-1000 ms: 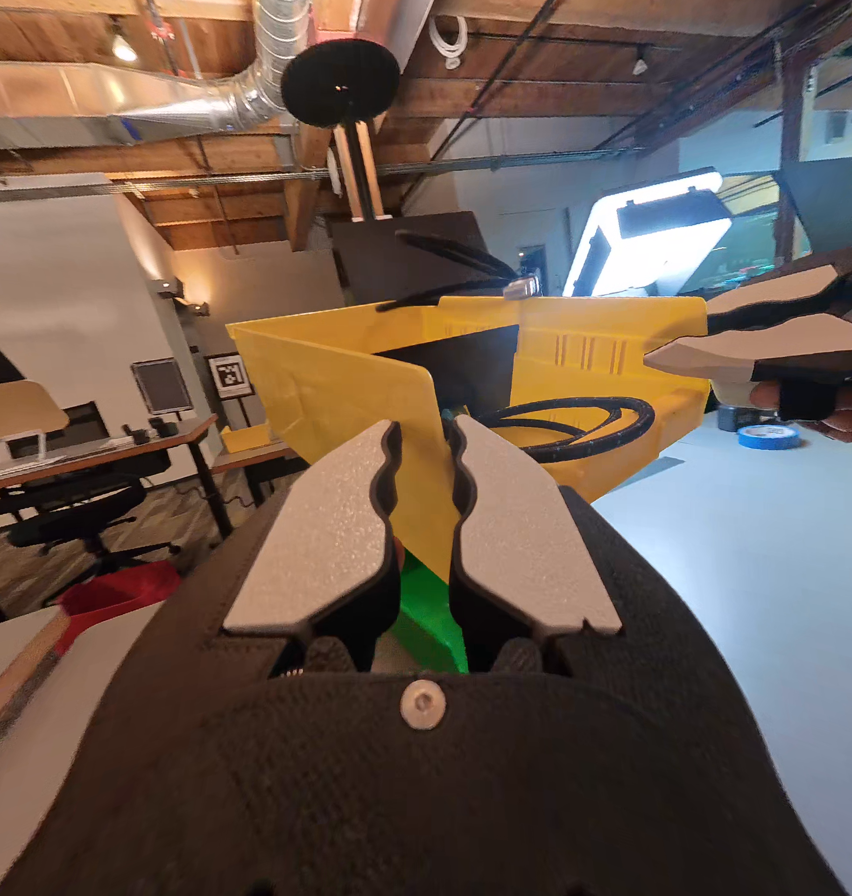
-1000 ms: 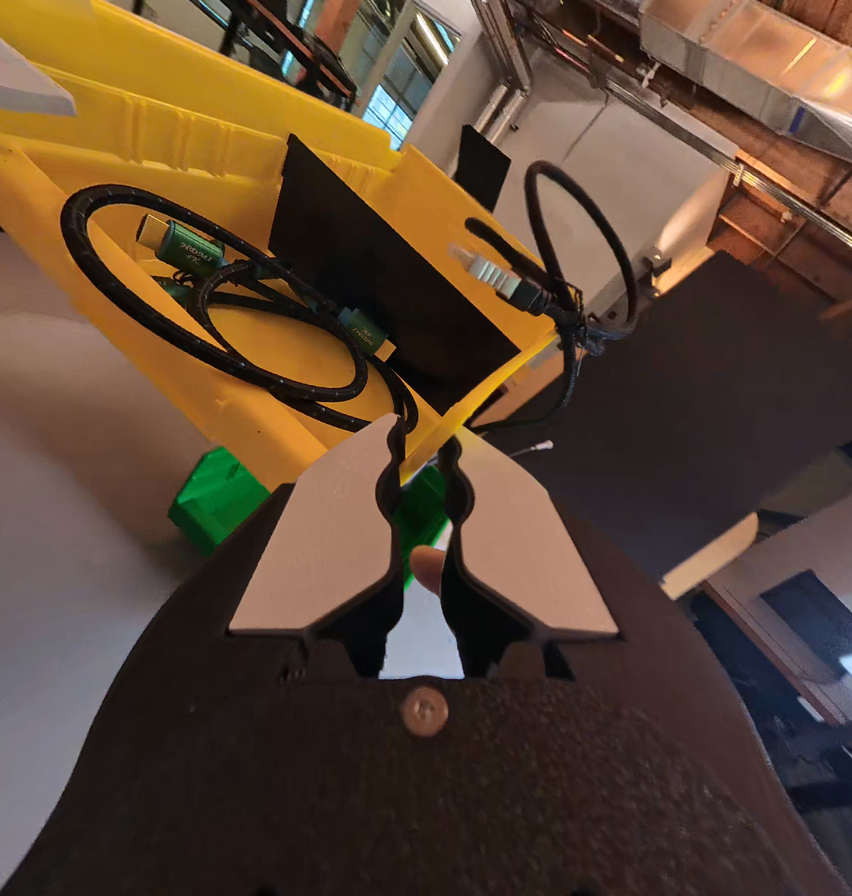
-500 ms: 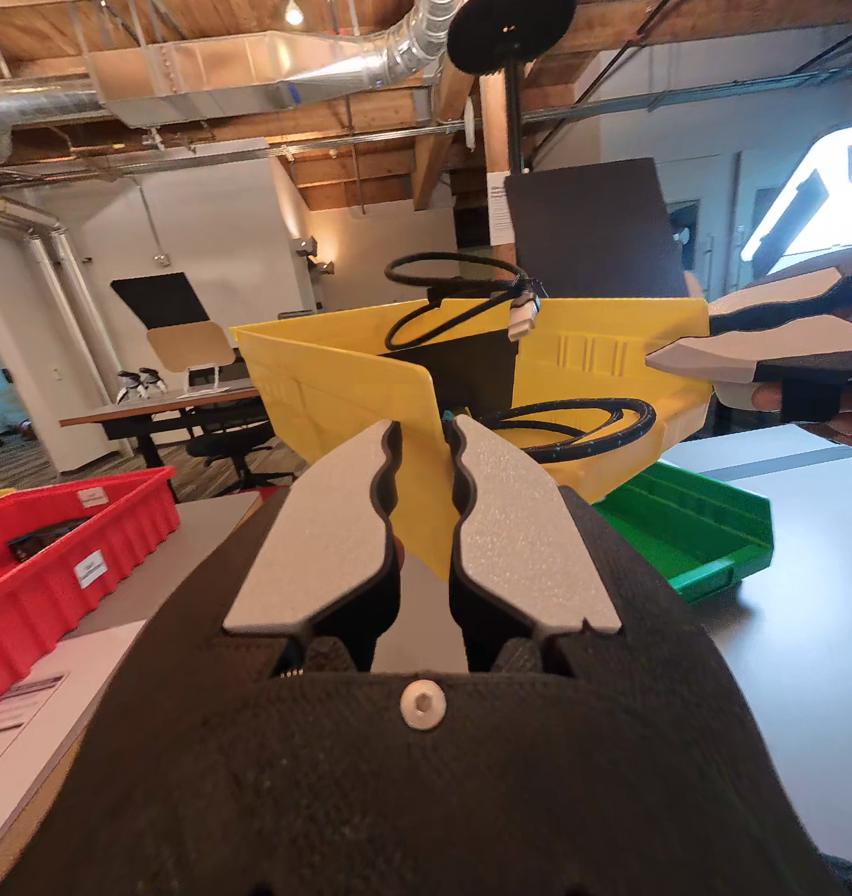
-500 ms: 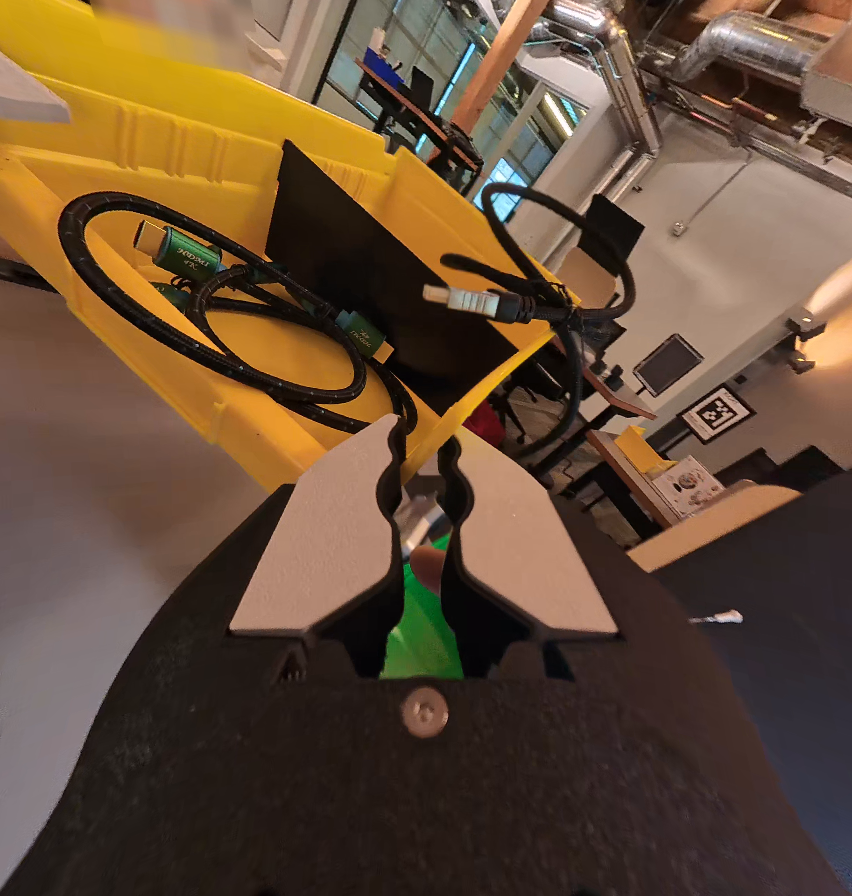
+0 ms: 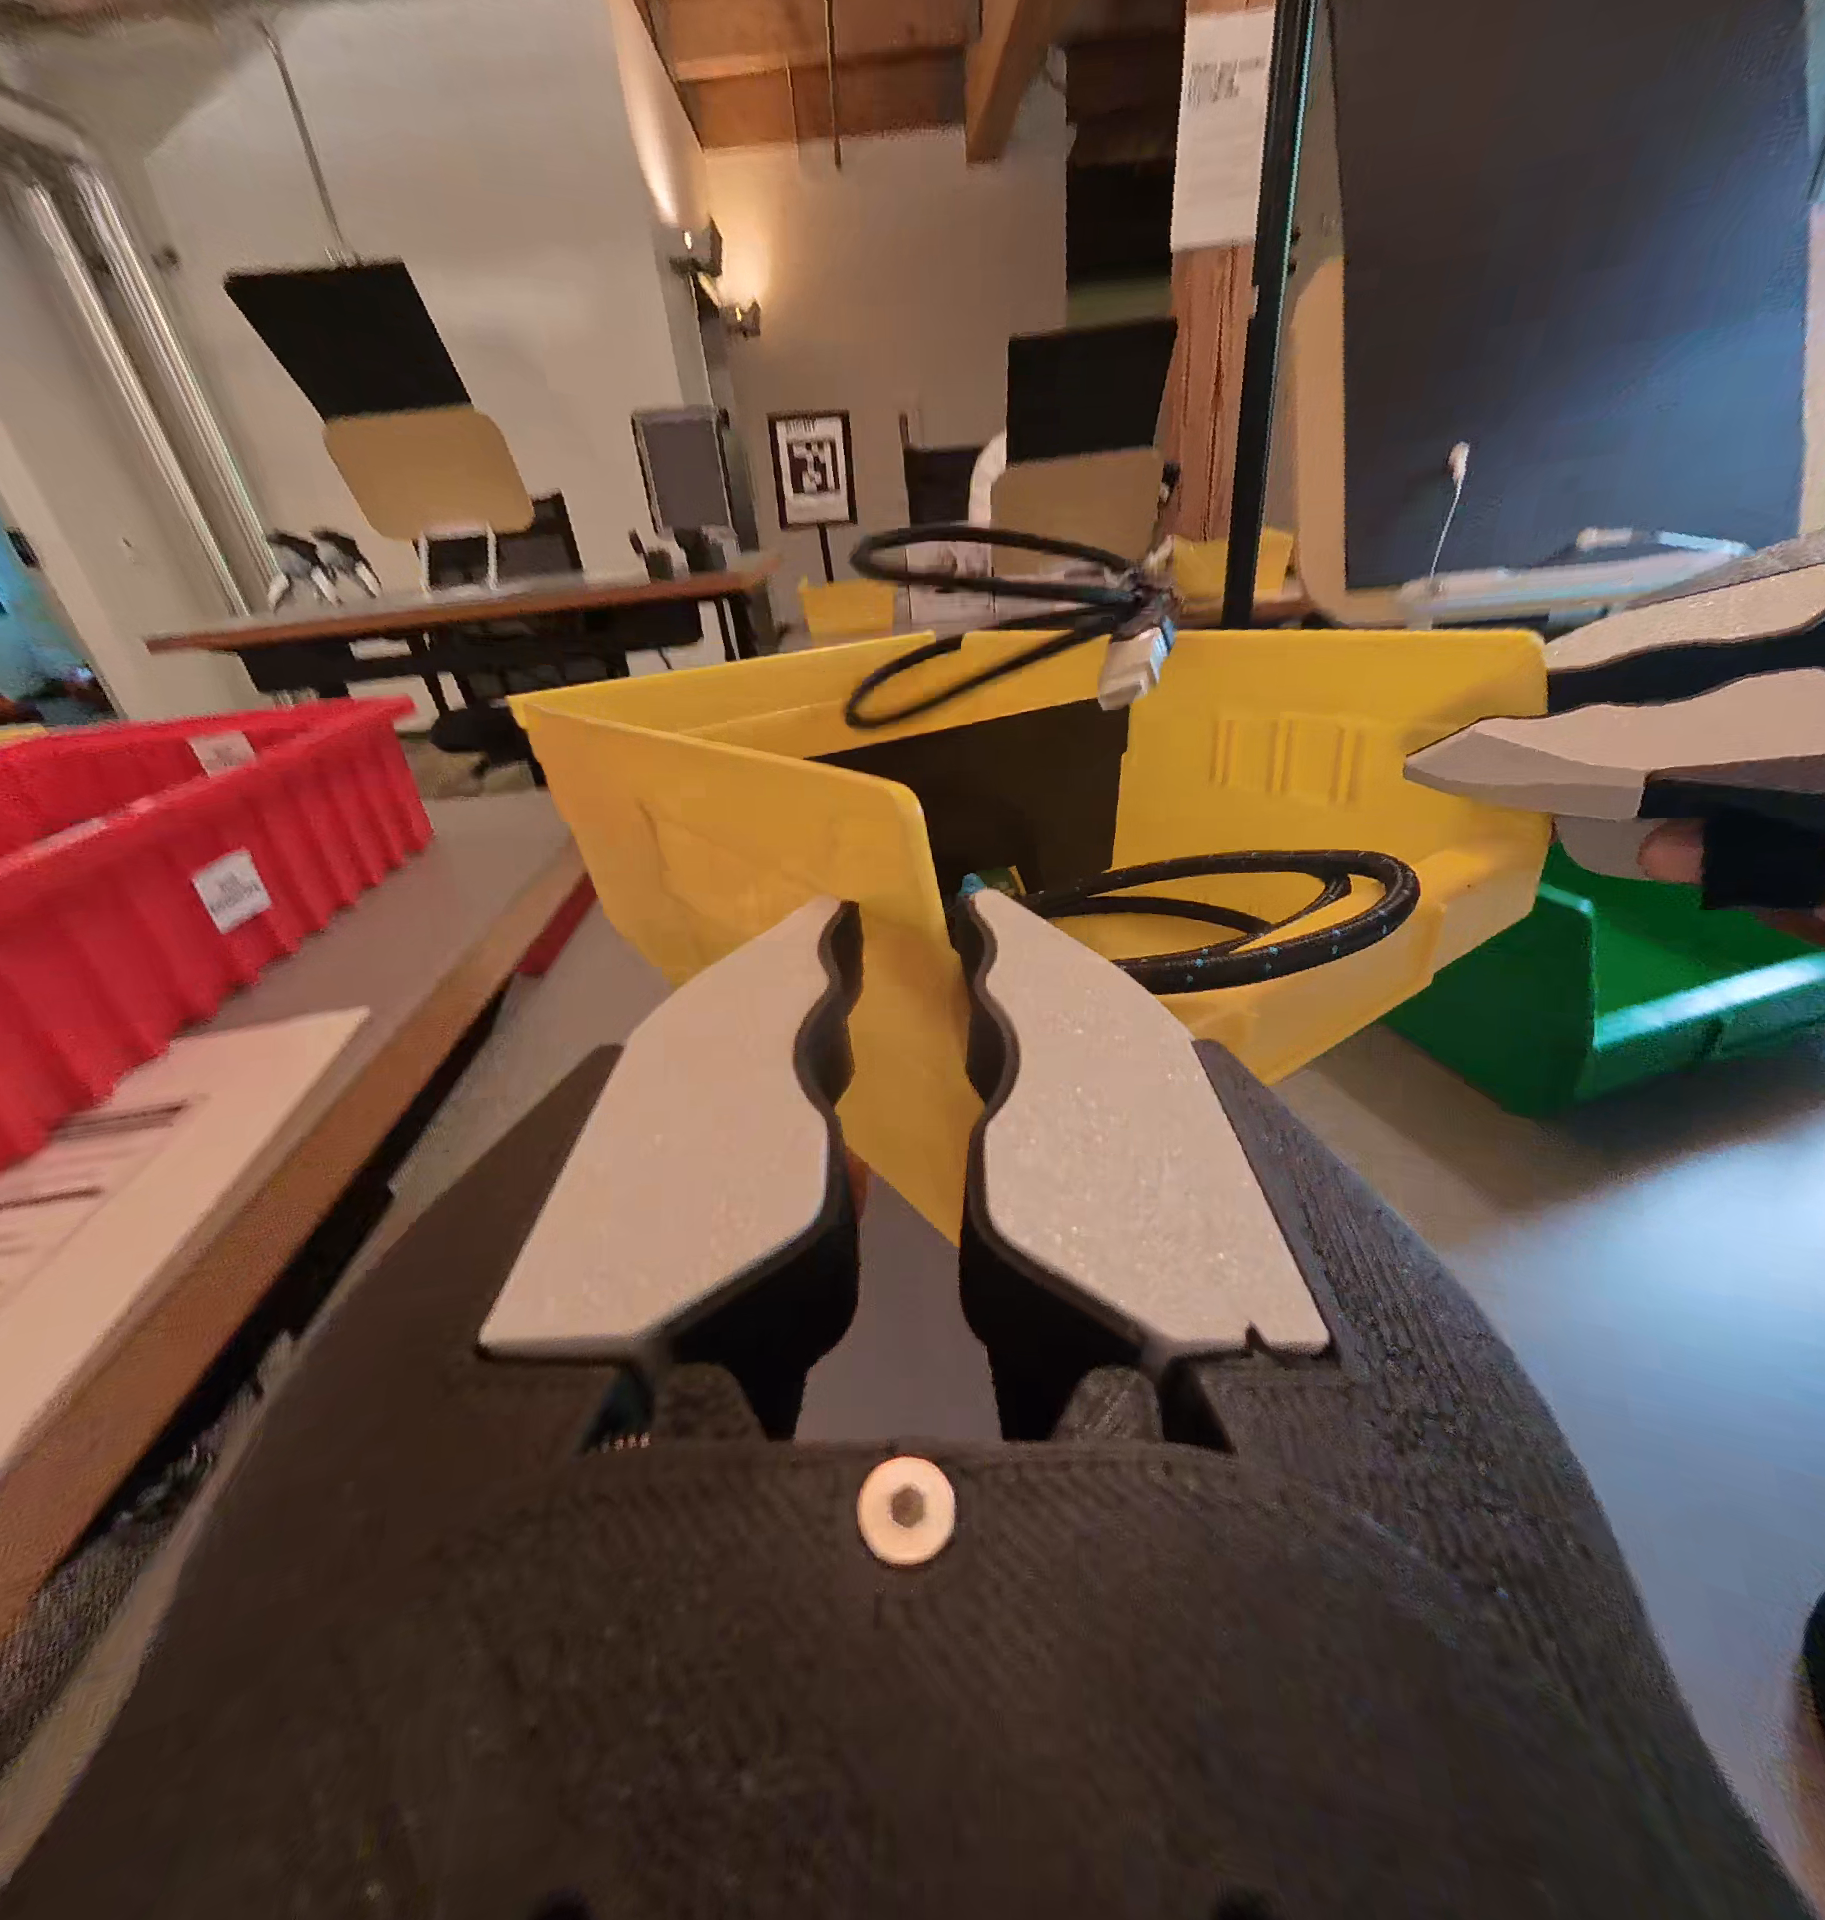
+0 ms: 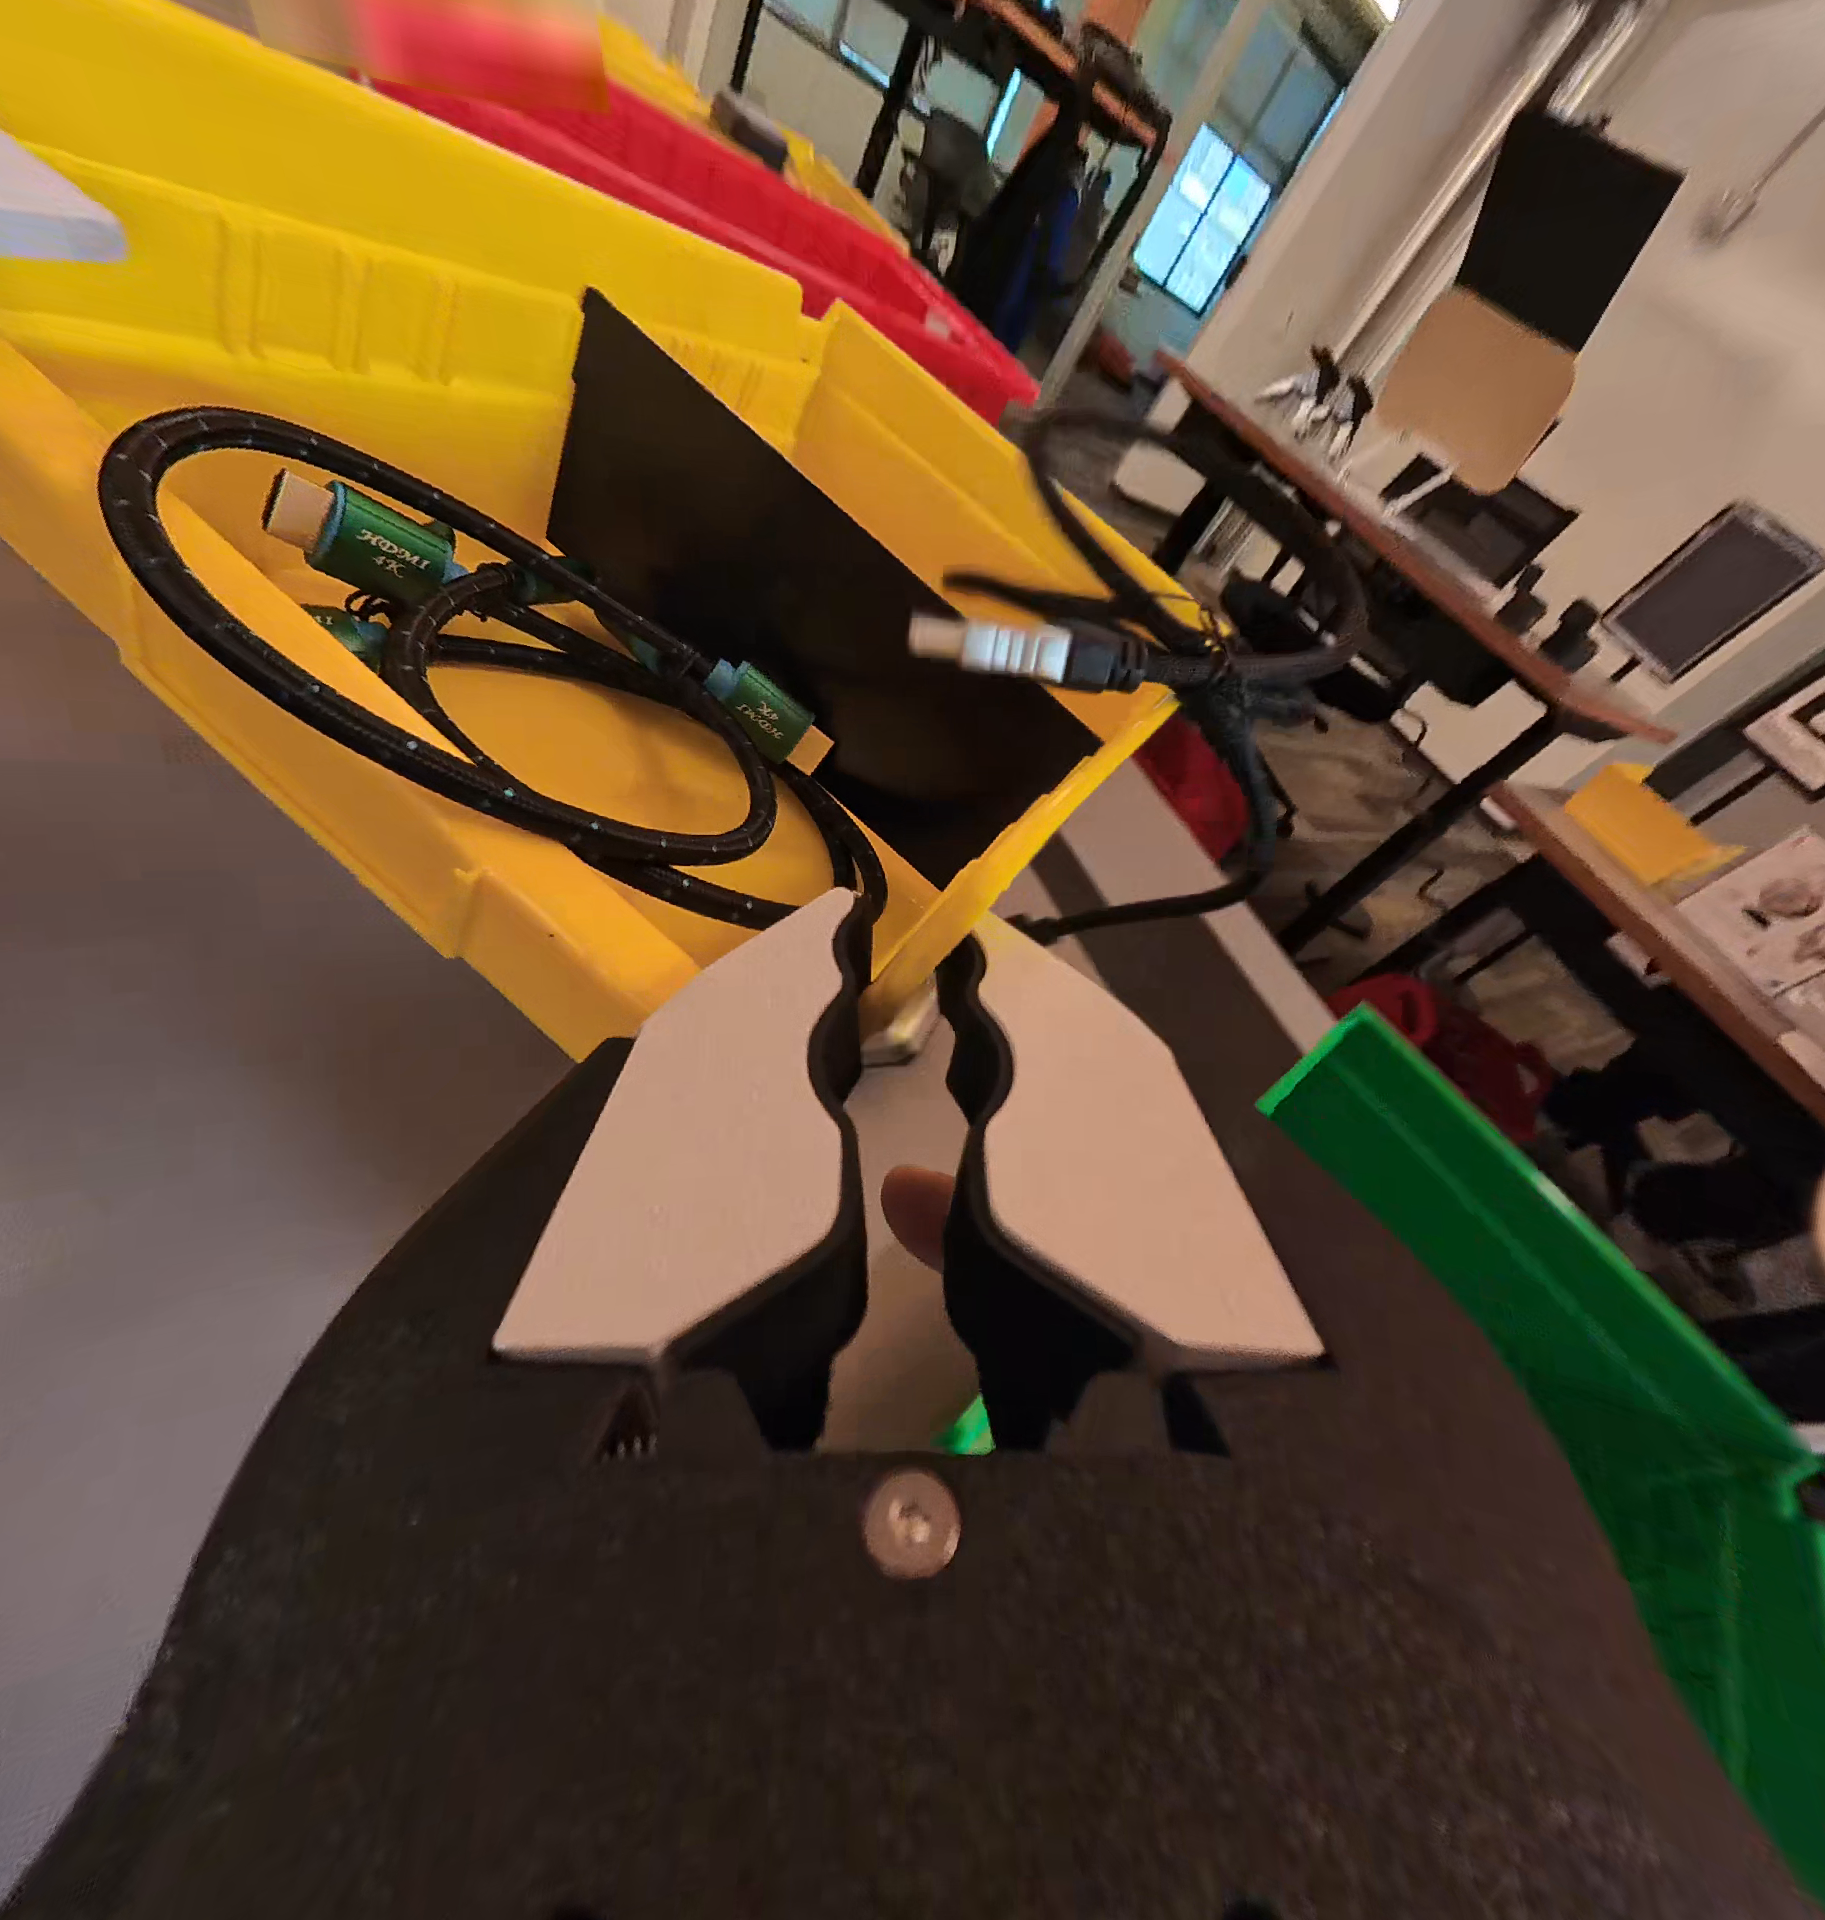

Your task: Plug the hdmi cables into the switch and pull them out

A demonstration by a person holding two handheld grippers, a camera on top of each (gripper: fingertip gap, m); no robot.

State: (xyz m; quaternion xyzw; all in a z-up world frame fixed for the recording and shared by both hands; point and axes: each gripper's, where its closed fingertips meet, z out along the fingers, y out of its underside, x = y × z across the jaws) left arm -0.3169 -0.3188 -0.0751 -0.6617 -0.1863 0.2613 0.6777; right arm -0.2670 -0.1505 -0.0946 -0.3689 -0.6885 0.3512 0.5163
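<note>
Two grippers pinching one yellow bin (image 5: 742, 831), left gripper (image 5: 906, 914) clamped on its near side wall, right gripper (image 6: 903, 935) on the opposite wall, coiled hdmi cables (image 6: 451, 717) inside, another draped over the rim.

The bin (image 5: 742, 831) at mid-frame was bright yellow, with a flat black panel (image 5: 1012, 790) standing inside it. The coiled cable (image 6: 440, 748) at left in the right wrist view was black braid flecked with pale blue — its plugs (image 6: 373, 540) dark green with metal tips. A second cable's plug (image 6: 1001, 646) was white. Along the left edge of the left wrist view the crates (image 5: 160, 883) were red; a green bin (image 5: 1666, 997) sat at right. Both grippers' fingers (image 5: 700, 1122) were pale grey on black bodies.
</note>
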